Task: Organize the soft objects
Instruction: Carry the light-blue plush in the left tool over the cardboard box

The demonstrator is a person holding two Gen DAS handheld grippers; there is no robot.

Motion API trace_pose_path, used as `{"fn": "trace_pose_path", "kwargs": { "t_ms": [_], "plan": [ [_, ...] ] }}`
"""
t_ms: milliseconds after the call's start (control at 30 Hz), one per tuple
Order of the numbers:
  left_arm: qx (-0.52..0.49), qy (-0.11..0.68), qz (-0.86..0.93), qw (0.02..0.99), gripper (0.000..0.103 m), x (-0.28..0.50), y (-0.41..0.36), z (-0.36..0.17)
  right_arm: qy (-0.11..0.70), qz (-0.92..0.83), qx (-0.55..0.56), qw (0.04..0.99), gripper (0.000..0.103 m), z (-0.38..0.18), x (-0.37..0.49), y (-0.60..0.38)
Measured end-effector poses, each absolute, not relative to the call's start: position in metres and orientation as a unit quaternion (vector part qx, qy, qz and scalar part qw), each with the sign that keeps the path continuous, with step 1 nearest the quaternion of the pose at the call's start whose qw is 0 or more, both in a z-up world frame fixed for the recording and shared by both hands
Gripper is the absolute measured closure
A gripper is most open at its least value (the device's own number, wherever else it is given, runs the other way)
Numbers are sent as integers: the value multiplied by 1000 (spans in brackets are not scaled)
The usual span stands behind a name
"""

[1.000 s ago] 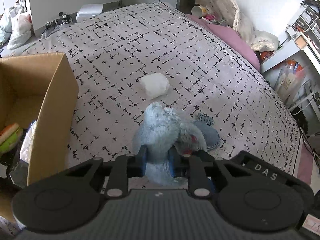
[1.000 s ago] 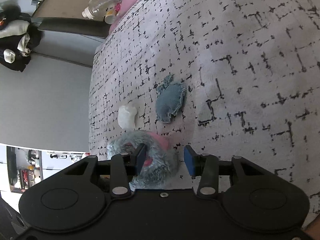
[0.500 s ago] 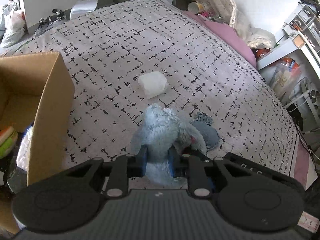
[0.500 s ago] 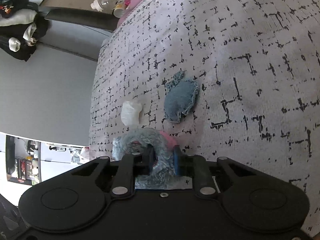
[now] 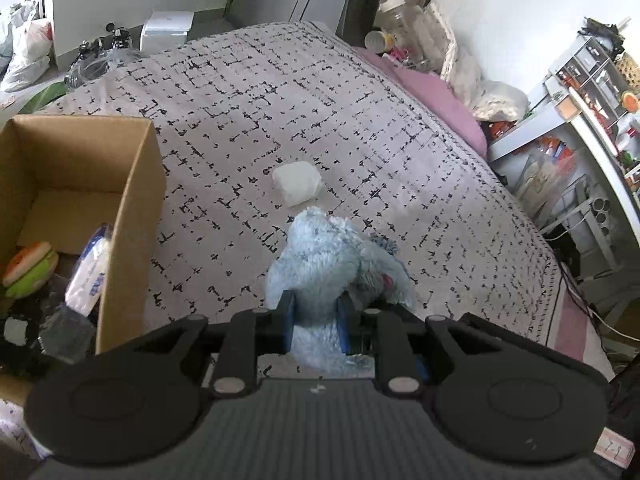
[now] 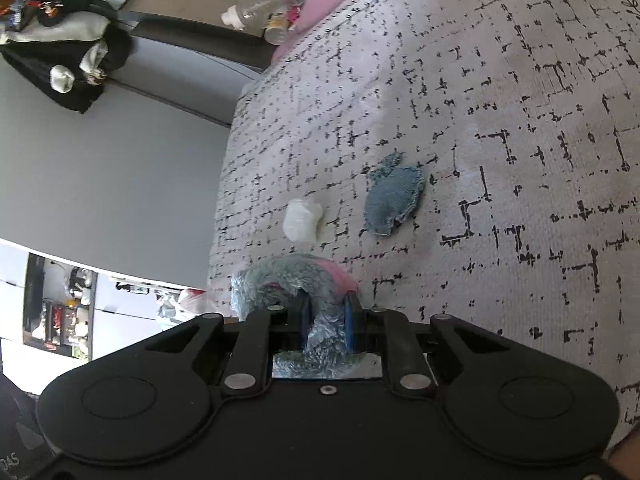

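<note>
A fluffy light-blue plush toy [image 5: 324, 256] with pink patches is held above the patterned bed. My left gripper [image 5: 316, 318] is shut on its lower part. My right gripper [image 6: 326, 320] is shut on another part of the same plush toy [image 6: 288, 280]. A white soft lump [image 5: 297, 182] lies on the bed just beyond the toy and also shows in the right wrist view [image 6: 302, 220]. A small denim-blue cloth piece [image 6: 394, 194] lies next to it; in the left wrist view only its edge [image 5: 385, 243] shows behind the toy.
An open cardboard box [image 5: 140, 200] stands at the left of the bed and holds a burger-shaped toy [image 5: 30, 268] and a plastic packet [image 5: 90, 272]. The bedspread [image 5: 360, 120] stretches ahead. Shelves [image 5: 592, 92] and clutter stand at the right.
My right gripper was open beside the plush toy and has shut on it. Both grippers have lifted the toy higher above the bed.
</note>
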State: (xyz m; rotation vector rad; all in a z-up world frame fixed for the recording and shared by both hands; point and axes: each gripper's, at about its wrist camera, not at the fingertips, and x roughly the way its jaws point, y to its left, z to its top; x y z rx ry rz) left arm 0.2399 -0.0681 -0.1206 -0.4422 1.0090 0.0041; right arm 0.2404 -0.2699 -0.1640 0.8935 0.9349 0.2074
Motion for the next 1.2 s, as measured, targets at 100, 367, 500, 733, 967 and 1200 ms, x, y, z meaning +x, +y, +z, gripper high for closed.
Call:
{"fn": "trace_pose_path", "kwargs": {
  "t_ms": [100, 367, 500, 733, 967, 1200],
  "plan": [
    [-215, 470, 3, 856, 83, 231, -66, -111, 428, 109, 409, 799, 86, -154, 233, -269],
    [-218, 446, 0, 868, 83, 211, -58, -87, 409, 141, 397, 809, 86, -131, 223, -264],
    [-217, 433, 8, 875, 83, 204, -52, -76, 400, 168, 375, 819, 86, -117, 220, -253],
    [-227, 413, 22, 882, 83, 190, -31, -60, 388, 209, 362, 822, 86, -106, 218, -236],
    [-212, 399, 40, 891, 83, 182, -17, -50, 376, 242, 339, 828, 86, -97, 214, -214],
    [-231, 388, 46, 891, 83, 178, 5, -48, 364, 267, 328, 830, 86, -94, 218, -195]
  ]
}}
